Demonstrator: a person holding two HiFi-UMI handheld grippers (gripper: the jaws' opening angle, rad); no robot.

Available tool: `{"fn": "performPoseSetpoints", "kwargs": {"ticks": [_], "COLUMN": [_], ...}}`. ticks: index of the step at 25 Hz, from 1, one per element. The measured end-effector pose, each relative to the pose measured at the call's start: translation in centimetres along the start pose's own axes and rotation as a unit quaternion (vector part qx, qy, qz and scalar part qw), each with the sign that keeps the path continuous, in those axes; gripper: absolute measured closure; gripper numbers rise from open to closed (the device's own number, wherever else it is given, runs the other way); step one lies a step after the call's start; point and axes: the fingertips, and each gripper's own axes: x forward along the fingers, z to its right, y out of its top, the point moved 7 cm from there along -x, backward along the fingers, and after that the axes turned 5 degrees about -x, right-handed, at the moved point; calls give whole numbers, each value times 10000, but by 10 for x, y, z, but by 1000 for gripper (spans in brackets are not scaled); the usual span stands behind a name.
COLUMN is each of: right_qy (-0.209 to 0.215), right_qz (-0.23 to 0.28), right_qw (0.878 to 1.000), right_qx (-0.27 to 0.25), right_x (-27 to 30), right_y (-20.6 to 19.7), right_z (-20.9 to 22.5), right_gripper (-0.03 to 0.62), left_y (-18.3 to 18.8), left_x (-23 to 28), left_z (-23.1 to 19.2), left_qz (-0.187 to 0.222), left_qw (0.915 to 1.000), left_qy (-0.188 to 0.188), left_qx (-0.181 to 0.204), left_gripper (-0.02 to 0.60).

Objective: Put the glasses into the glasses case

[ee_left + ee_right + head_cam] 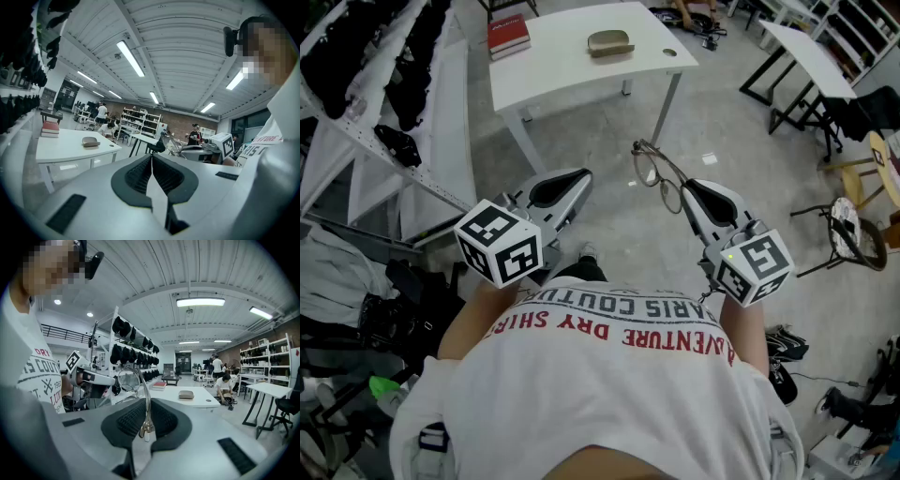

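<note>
While glasses (660,180) are clamped by one arm in right gripper (692,187): pickup done
Left gripper (151,157): jaws together, empty
Case (610,42): far ahead on table (572,70), not yet filled

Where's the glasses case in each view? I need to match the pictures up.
Head view: case at top centre, on the white table.
Left gripper view: case at left, mid-height, on that table.
Right gripper view: case just right of centre, on the table.
Shared landmark: the red book on the same table.
</note>
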Motion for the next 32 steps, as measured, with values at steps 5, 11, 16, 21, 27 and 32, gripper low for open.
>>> {"fn": "performPoseSetpoints", "kwargs": {"ticks": [5, 11, 16, 21, 27, 32], "right_qy": [-89, -319, -360, -375, -373, -363], "right_qz": [-2, -19, -57, -108, -255, -418], "right_qw": [10000, 9995, 9993, 9992, 9990, 9985], "right_qx": [-24, -8, -21, -23, -32, 33], "right_x": [-6, 2, 18, 46, 97, 145], "right_y": [-3, -5, -5, -4, 4, 9], "right_z": [4, 12, 29, 52, 89, 127], "right_gripper": [549, 549, 549, 549, 549, 549], "left_y": [-4, -7, 0, 10, 34, 56], "left_x": [7, 12, 29, 54, 91, 128], "left_z": [1, -13, -29, -58, -109, -159], "left_qz": [-17, -5, 0, -24, -102, -219], "left_qw": [10000, 10000, 9999, 9998, 9994, 9989], "left_qy": [-31, -80, -118, -158, -251, -259], "left_qx": [-7, -59, -50, -110, -207, -329], "left_gripper": [552, 552, 552, 552, 552, 552]}}
